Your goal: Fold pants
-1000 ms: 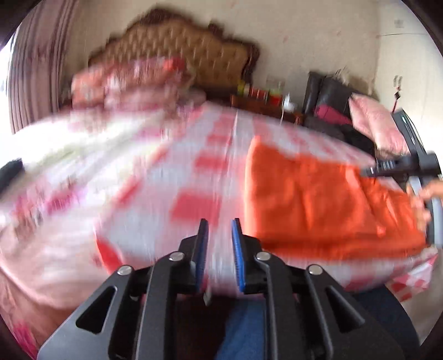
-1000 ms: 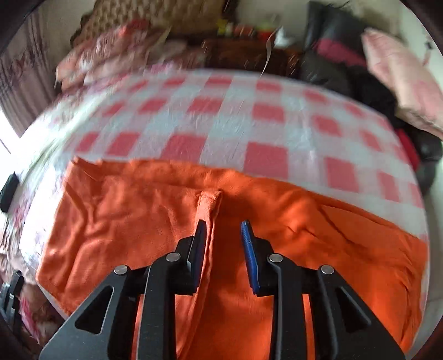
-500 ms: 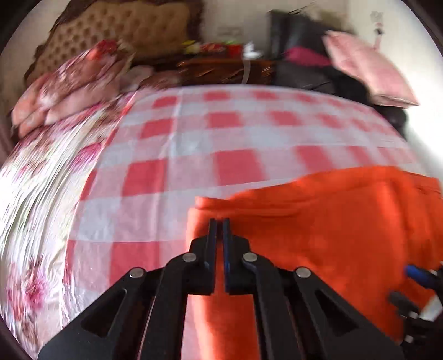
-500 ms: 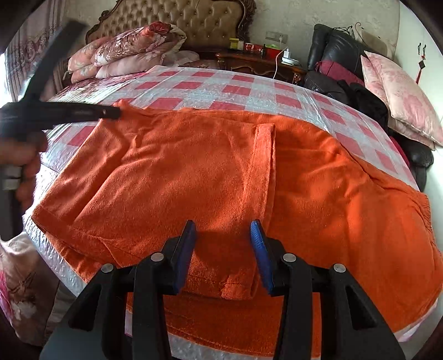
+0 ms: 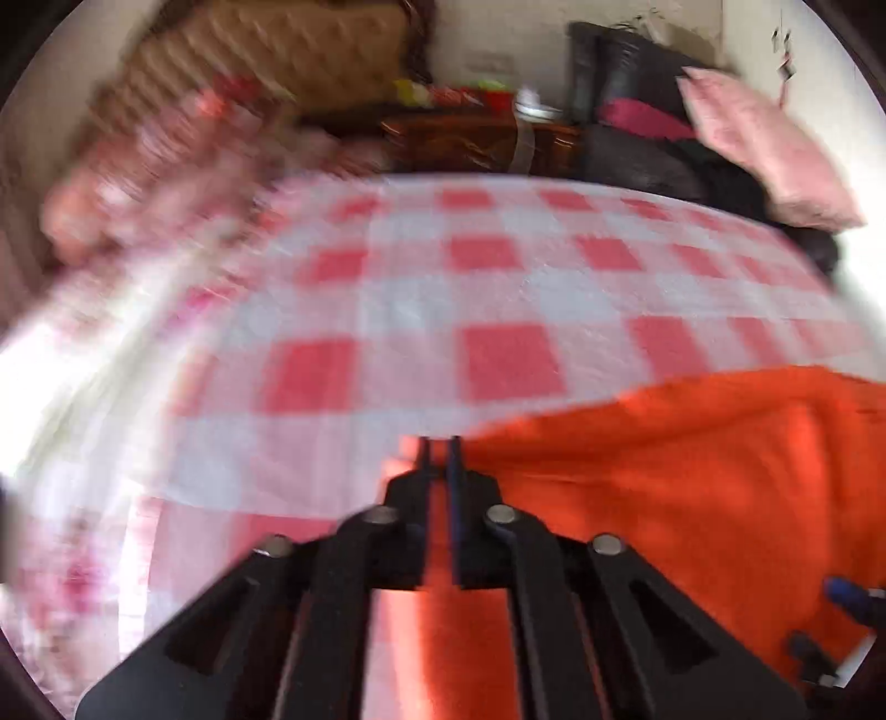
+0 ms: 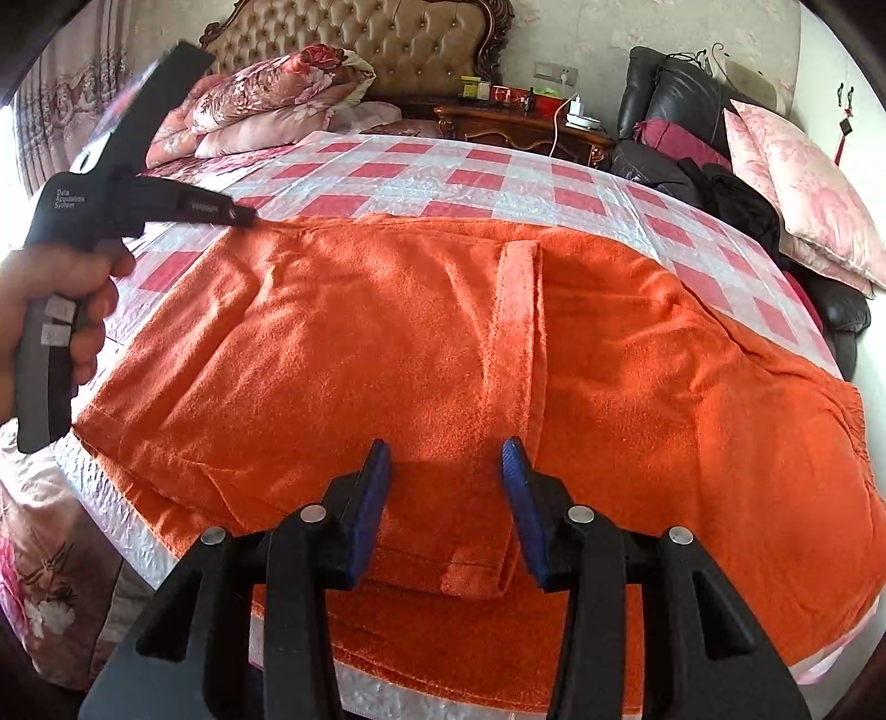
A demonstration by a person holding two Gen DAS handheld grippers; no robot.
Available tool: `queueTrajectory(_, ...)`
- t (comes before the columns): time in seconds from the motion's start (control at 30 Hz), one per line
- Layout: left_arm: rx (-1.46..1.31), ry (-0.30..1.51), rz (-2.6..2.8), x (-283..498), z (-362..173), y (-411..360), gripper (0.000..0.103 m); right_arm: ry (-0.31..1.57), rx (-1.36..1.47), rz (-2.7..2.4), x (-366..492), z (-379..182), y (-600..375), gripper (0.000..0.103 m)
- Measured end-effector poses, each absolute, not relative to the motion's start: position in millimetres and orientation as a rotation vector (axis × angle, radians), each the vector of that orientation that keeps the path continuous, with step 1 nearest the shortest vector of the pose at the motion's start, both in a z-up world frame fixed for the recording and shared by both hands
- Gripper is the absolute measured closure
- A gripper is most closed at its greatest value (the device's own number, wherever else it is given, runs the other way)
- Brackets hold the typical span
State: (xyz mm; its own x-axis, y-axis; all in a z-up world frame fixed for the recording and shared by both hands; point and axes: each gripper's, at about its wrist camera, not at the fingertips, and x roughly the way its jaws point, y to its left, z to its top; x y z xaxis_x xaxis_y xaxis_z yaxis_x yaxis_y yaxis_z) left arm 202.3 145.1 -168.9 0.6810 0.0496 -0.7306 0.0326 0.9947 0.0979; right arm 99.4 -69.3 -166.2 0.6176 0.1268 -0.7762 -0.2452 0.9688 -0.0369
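You face a bed [image 6: 443, 166] with the pants [image 6: 387, 343] spread across its near edge. The headboard [image 6: 360, 33] stands at twelve o'clock, folded quilts [image 6: 260, 105] at eleven, a nightstand [image 6: 526, 127] at one, and pillows [image 6: 803, 194] at two. Your left gripper [image 6: 243, 216] reaches the pants' far corner at ten.

My right hand-held gripper [image 6: 446, 459] is black with blue pads and silver screws; at nine o'clock, my left hand-held gripper [image 6: 246, 219] carries a grey handle, white lettering and labels.
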Motion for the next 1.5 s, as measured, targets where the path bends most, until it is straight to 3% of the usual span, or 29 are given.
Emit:
queueTrajectory(0.07,0.019,0.791,-0.020,189,-159,154,0.072,0.877,-0.150,0.209,98,-166,-68,0.060)
queueTrajectory(0.2,-0.063,0.615,-0.010,127,-139,162,0.037,0.881,-0.140,0.212,99,-165,-69,0.059)
queueTrajectory(0.33,-0.171,0.633,0.002,79,-144,166,0.039,0.846,-0.066,0.200,94,-156,-80,0.055)
queueTrajectory(0.37,-0.200,0.669,-0.017,70,-149,164,0.043,0.812,-0.057,0.175,89,-150,-84,0.054)
queueTrajectory(0.4,-0.212,0.689,-0.043,62,-153,160,0.054,0.780,-0.061,0.164,84,-145,-88,0.050)
queueTrajectory(0.5,-0.118,0.700,-0.067,39,-160,134,0.068,0.779,-0.102,0.157,76,-145,-93,0.049)
queueTrajectory(0.6,-0.059,0.734,-0.098,30,-170,114,0.068,0.823,-0.093,0.131,74,-156,-101,0.049)
queueTrajectory(0.73,-0.036,0.817,-0.084,38,-192,106,0.068,0.863,-0.061,0.123,76,-167,-109,0.031)
queueTrajectory(0.8,-0.029,0.798,-0.079,34,-190,106,0.067,0.874,-0.043,0.125,77,-167,-113,0.030)
queueTrajectory(1.2,-0.035,0.771,-0.077,22,-191,111,0.062,0.831,0.041,0.033,76,-160,-148,0.032)
queueTrajectory(1.33,-0.071,0.736,-0.061,15,-187,123,0.060,0.821,0.103,0.045,75,-151,-159,0.045)
queueTrajectory(1.5,-0.128,0.696,-0.014,3,-183,144,0.060,0.823,0.085,0.146,75,-139,-136,0.047)
